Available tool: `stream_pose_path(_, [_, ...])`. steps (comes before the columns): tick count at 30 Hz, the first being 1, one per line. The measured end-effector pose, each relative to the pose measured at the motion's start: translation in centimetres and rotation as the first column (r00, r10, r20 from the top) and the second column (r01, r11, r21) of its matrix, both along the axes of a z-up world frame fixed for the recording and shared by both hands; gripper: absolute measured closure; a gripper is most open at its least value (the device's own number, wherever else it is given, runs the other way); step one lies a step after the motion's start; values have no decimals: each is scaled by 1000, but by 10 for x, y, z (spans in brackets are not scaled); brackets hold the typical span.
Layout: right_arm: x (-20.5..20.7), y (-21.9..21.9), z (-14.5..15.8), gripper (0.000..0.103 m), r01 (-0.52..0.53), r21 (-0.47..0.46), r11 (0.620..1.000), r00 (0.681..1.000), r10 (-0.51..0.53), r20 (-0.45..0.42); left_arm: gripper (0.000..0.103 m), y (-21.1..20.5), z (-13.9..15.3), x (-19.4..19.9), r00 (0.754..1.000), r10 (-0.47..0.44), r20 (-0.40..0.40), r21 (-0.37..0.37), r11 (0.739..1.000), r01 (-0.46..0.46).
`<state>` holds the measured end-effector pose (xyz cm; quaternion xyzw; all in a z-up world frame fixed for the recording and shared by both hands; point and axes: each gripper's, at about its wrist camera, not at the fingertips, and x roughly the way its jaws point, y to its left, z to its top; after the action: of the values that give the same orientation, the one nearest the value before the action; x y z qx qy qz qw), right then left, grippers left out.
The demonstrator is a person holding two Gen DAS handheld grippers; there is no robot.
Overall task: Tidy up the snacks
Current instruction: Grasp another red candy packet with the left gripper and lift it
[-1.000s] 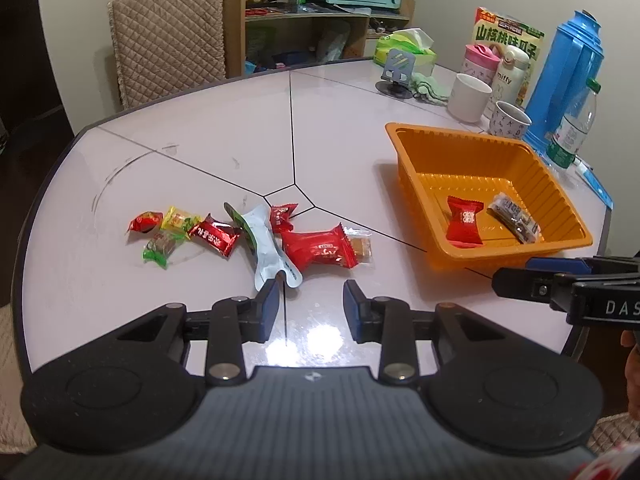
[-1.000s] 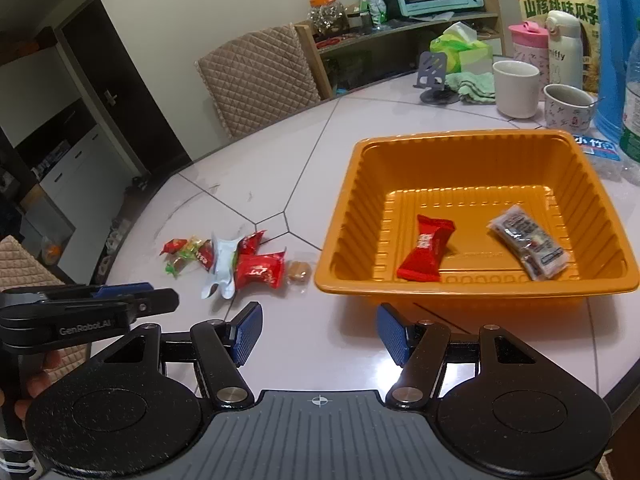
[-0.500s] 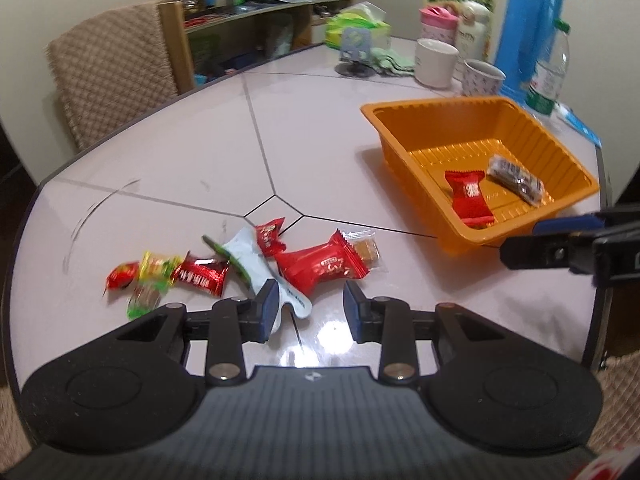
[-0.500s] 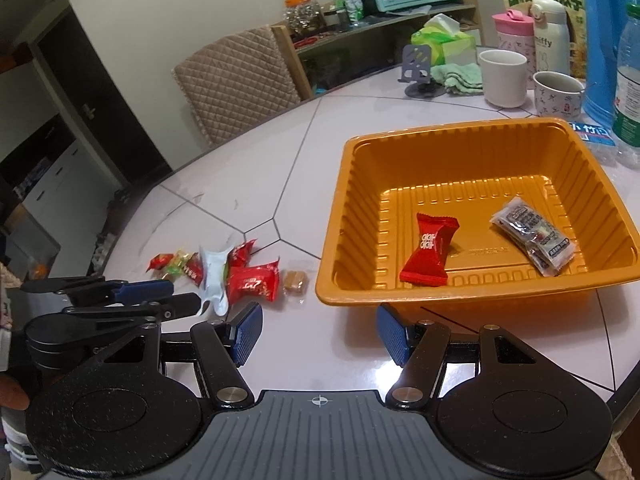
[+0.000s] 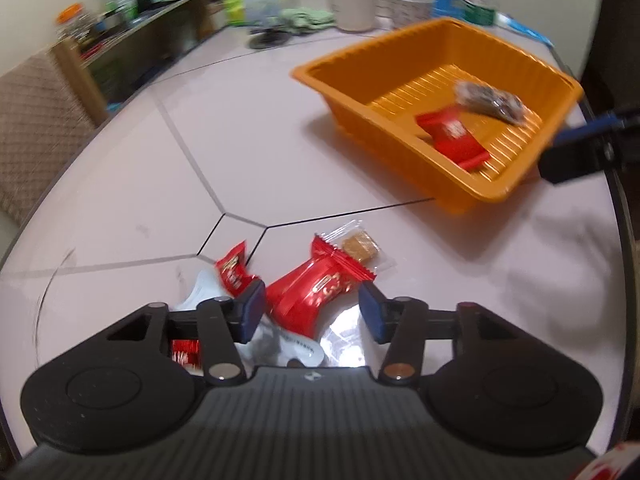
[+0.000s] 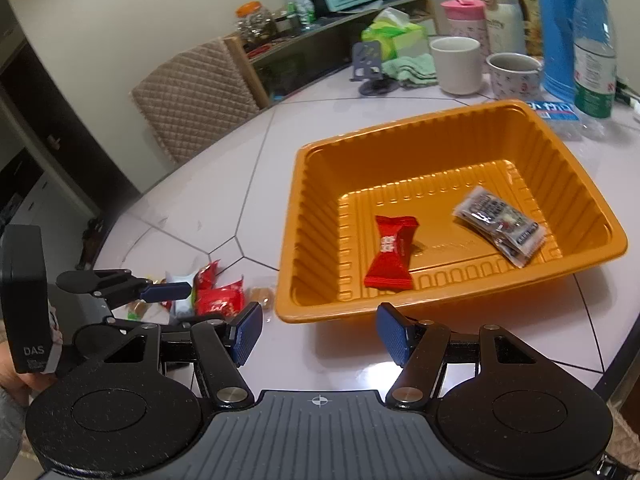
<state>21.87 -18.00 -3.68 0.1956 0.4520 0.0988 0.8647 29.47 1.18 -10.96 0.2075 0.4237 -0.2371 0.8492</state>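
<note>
Left claw point(image 5: 312, 312): jaws opening, about half spread, low over the snack pile at lower centre of the left view. Red pack point(image 5: 316, 292) sits between the pads; left pad close against it, right pad clear. Not gripped.

Just beyond it: small red sachet point(image 5: 234, 270) by the left pad, clear-wrapped biscuit point(image 5: 360, 246) touching the pack's upper right end, white wrapper point(image 5: 296, 346) under the pack. All on the counter point(image 5: 280, 140).

Orange tray point(image 6: 316, 208) fills the centre right of the right view. It holds 1 red candy point(image 6: 392, 254) and 1 dark bar point(image 6: 500, 226), well apart.

Right claw point(image 6: 320, 334): about half open, empty, hovering at the tray's near rim.

Handling, judged: the pack looks light, puffy, glossy foil, so slippery and crushable. Best taken across the padded middle, not the crimped ends. The biscuit looks brittle; light squeeze only.

Writing: "DAS" on the left claw's housing in the right view. Pack print is gold, blurred, unreadable. Yellow bag at upper right carries Chinese characters.
</note>
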Motion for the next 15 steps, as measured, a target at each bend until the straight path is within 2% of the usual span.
stream_pose_path(7, [3,-10,-3,40,45,1,999,999,-45,-20,55,-7,-15,15,996,-86,-25,56,995,87])
stream_pose_path(11, [4,-11,-5,40,52,-2,999,998,-52,-27,73,-7,-18,18,994,-107,-30,60,992,109])
stream_pose_path(15, [7,-8,-3,40,39,-5,999,999,-39,-18,79,-5,-13,19,995,-95,-13,39,995,95])
